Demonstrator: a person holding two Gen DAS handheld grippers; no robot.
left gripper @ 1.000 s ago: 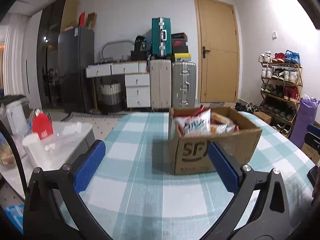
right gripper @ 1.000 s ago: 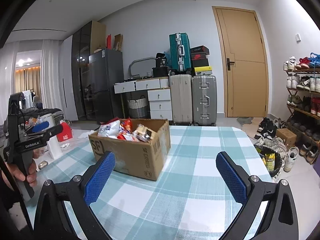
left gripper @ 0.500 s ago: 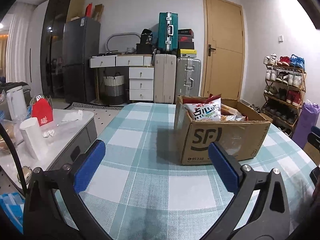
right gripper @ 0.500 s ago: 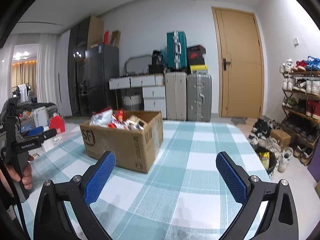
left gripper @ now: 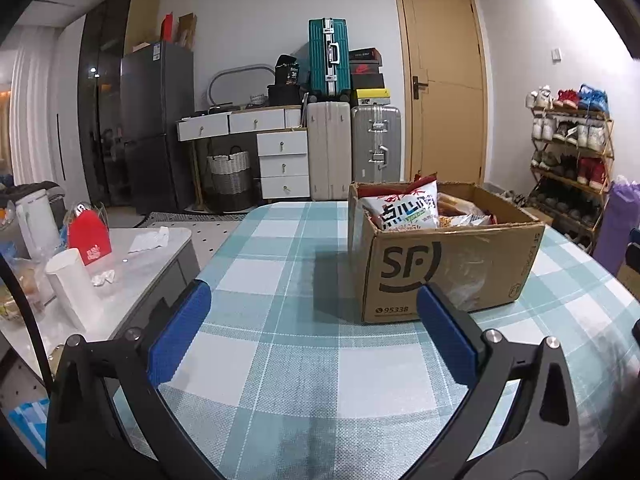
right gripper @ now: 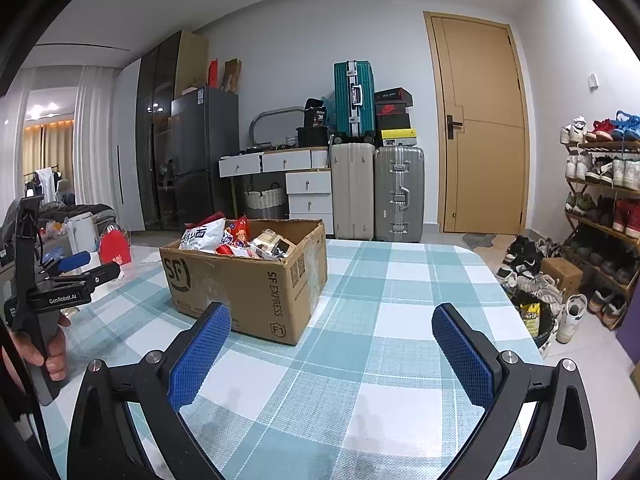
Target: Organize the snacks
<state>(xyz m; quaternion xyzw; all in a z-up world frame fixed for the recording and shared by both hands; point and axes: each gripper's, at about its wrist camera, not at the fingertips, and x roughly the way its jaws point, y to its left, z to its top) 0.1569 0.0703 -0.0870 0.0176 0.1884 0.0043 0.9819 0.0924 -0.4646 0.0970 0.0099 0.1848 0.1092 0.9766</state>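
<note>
A brown cardboard box marked SF stands on the teal-and-white checked table; several snack bags fill it, a white bag upright at its left end. My left gripper is open and empty, just short of the box's near wall. In the right wrist view the same box sits ahead and to the left, with snack bags showing above its rim. My right gripper is open and empty, low over the table. The left gripper, held by a hand, shows at the far left.
A low side table to the left carries a white cup, a red pouch and tissues. Suitcases, drawers and a door line the back wall. A shoe rack and floor shoes stand to the right.
Both grippers have dropped lower and closer to the table; the box looks larger and nearer in both views. Both stay open and empty.
</note>
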